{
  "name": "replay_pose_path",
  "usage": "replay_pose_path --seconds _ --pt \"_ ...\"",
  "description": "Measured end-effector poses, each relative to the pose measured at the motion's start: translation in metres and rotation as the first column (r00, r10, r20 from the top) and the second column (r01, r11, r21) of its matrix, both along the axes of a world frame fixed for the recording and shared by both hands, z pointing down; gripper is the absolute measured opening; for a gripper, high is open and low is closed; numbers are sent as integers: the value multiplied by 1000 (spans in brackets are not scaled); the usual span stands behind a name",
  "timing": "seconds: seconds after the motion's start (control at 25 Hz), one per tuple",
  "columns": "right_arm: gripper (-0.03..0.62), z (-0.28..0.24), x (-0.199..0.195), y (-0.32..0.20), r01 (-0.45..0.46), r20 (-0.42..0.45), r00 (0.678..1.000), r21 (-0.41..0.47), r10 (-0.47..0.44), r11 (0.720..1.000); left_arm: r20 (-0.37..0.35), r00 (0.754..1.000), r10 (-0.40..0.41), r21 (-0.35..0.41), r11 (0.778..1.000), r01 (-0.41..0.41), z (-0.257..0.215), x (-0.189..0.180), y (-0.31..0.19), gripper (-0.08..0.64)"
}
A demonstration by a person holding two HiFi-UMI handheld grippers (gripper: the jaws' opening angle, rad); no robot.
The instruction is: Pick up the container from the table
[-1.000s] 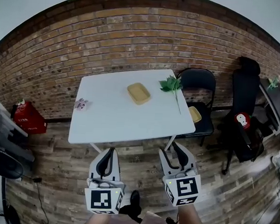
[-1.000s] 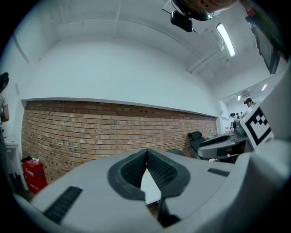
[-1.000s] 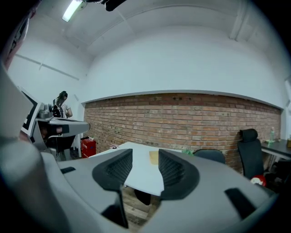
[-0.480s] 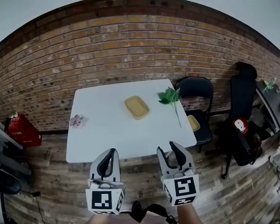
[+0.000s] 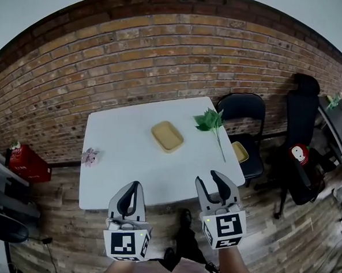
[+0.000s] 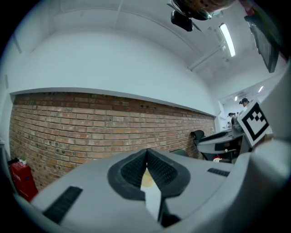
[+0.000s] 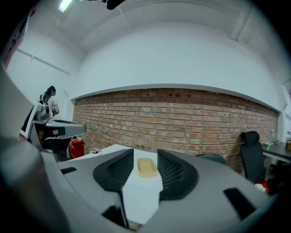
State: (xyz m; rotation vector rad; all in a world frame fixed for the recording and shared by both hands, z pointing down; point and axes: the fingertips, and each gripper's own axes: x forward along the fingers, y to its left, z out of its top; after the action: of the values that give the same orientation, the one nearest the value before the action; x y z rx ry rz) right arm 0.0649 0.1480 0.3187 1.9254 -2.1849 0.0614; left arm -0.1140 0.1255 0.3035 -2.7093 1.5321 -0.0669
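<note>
The shallow yellow container (image 5: 167,136) lies near the middle of the white table (image 5: 116,176), toward the far side. Both grippers hang side by side at the table's near edge, well short of the container. My left gripper (image 5: 131,189) has its fingers together with nothing held; in the left gripper view (image 6: 146,152) only a yellow sliver of the container (image 6: 146,179) shows through the thin gap between the pads. My right gripper (image 5: 217,182) stands open and empty. Its own view (image 7: 145,154) frames the container (image 7: 146,168) far ahead between the jaws.
A green leafy sprig (image 5: 211,121) lies on the table's right side and a small pink object (image 5: 89,156) at its left edge. A black folding chair (image 5: 241,117) with a yellow item on its seat and an office chair (image 5: 302,112) stand to the right. A red box (image 5: 24,163) sits by the brick wall.
Both grippers have moved forward toward the table. Their tips were over the wooden floor and now reach the table's near edge. The container has not moved.
</note>
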Motion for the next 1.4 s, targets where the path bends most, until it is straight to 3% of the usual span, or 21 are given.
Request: replay_pose_path --seconds 0.4,0.76,1.16,1.4 --pt "164 23 45 -96 43 20 999 -49 -42 998 47 995 -92 -41 995 94 15 22 -89 9" --pt "160 29 71 -193 155 61 987 -66 -151 986 107 980 -170 -35 984 175 6 60 -163 9" --pt "156 5 67 -268 254 42 967 -20 -253 967 101 952 -288 20 958 287 -17 54 -207 9" --pt "156 6 48 -296 297 25 955 -35 -296 954 81 938 -338 11 941 339 -14 34 -227 9"
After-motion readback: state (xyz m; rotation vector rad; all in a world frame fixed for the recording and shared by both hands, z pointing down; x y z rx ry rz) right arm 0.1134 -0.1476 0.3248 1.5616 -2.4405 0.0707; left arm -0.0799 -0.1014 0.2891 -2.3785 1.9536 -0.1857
